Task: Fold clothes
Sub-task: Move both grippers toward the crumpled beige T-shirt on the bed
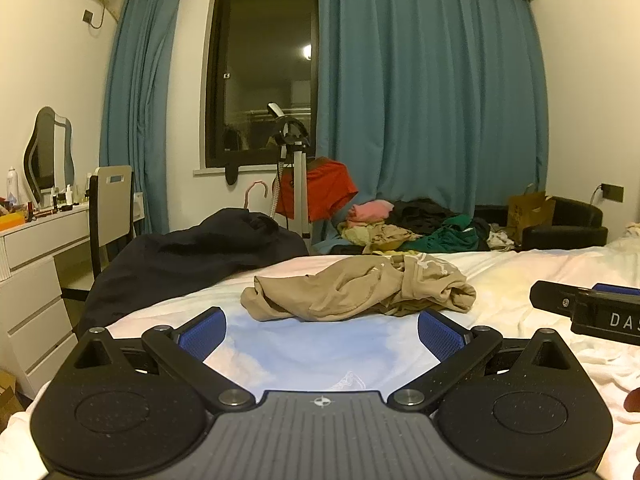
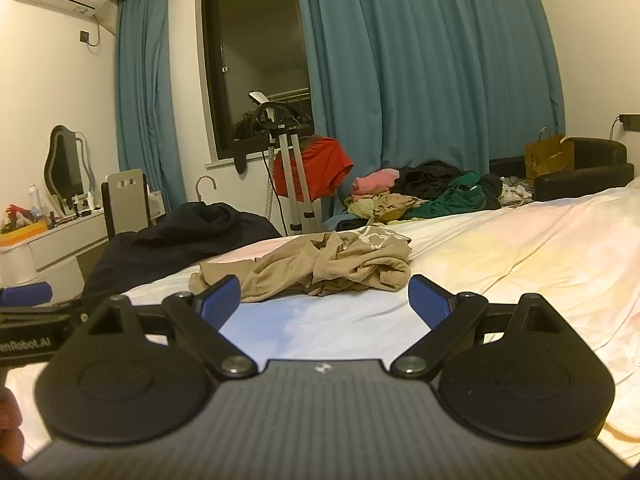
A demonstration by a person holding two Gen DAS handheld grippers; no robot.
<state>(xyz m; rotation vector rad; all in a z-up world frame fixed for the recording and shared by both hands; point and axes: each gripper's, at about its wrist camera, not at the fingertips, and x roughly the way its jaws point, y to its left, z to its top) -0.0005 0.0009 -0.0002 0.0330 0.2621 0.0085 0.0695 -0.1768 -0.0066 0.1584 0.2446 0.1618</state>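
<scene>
Cloth first: a tan garment (image 1: 360,290) lies crumpled in a low heap on the bed (image 1: 520,280), just beyond both grippers and near the bed's far edge. It looks thin, soft and light, with no stiffness; I judge it will sag and drape from whatever point is lifted, and bunched layers may come up together. A pale printed patch shows on its far right part, but the print cannot be read. Which garment it is, and where its collar, hem or sleeves lie, cannot be told from the heap. A sensible hold would be an outer edge or corner, such as the flatter flap at the left end or the rolled lump at the right end, pinching one layer so the rest falls open.

The left gripper (image 1: 322,330) has its blue pads spread wide with nothing between them, low over the sheet. The right gripper (image 2: 324,300) is likewise wide apart and empty, its left pad overlapping the garment's near left end in view; whether it touches is unclear.

Beyond the bed lies a pile of clothes (image 2: 420,196), unfolded.

Writing: "DA" on the right gripper's side in the left view; "nRobot.AI" on the left gripper's side in the right view. The brown bag (image 2: 550,158) bears print too small to read.
</scene>
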